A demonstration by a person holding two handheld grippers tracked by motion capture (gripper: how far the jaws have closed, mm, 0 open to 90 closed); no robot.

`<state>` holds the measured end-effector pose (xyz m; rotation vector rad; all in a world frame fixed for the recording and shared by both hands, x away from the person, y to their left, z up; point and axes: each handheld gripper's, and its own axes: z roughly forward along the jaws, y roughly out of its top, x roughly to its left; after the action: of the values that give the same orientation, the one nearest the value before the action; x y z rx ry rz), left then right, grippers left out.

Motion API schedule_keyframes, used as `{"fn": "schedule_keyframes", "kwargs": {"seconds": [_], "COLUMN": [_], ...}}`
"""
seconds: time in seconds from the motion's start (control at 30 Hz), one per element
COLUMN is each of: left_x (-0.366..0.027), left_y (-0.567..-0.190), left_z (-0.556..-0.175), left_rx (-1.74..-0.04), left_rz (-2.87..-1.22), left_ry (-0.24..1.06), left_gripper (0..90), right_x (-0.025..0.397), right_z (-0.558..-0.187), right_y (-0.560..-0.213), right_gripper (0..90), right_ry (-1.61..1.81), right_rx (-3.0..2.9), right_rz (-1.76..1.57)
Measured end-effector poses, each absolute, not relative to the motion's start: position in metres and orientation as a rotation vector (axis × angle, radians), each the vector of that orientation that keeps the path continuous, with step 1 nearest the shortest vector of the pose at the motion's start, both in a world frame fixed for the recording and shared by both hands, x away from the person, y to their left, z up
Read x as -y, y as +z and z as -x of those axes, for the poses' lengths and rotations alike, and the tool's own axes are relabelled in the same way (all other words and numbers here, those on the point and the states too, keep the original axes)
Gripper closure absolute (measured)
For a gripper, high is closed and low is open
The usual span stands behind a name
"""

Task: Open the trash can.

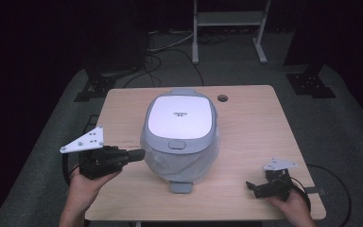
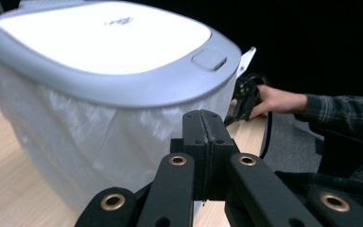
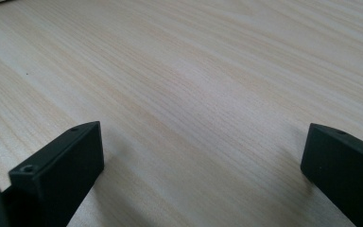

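A lidded bin (image 1: 181, 135) stands at the centre of the frame in the high view, on the light wooden desk (image 1: 255, 137). Its grey-rimmed lid (image 1: 181, 116) with a white top panel is closed, so the contents cannot be seen. A translucent white plastic liner (image 1: 179, 163) hangs out from under the lid and covers the bin's sides. A small grey press button (image 1: 176, 144) sits on the lid's near edge, and a grey pedal (image 1: 180, 187) projects from the base toward the lower edge of the frame. A short dark marking is printed at the middle of the white panel; it is too small to read.

The left hand-held gripper (image 1: 137, 155), at lower left of the frame, is held level, its tip just beside the liner on the bin's left flank; contact cannot be confirmed. In the left gripper view its jaws are pressed together, with nothing seen between them, and the liner (image 2: 90, 137) fills the left half.

The right hand-held gripper (image 1: 255, 187) rests low over the desk at lower right, well apart from the bin. In the right gripper view its jaws are spread wide over bare wood (image 3: 194, 94).
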<state>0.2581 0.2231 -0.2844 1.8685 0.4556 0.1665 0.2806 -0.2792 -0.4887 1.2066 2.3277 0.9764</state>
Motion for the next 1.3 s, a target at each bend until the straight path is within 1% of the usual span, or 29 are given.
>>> {"fn": "schedule_keyframes", "kwargs": {"seconds": [0.67, 1.3], "left_x": [-0.190, -0.157], "left_y": [-0.265, -0.267], "left_z": [-0.267, -0.279], "left_rx": [-0.360, -0.340], "left_rz": [-1.856, -1.877], "left_ry": [0.152, 0.131], "left_gripper": [89.9, 89.9], "right_x": [0.279, 0.279], "right_z": [-0.281, -0.281], "right_y": [-0.489, -0.489], "right_gripper": [0.0, 0.0], "right_ry": [0.976, 0.976], "right_rx": [-2.328, -2.328], "right_rz": [-1.206, -1.206]}}
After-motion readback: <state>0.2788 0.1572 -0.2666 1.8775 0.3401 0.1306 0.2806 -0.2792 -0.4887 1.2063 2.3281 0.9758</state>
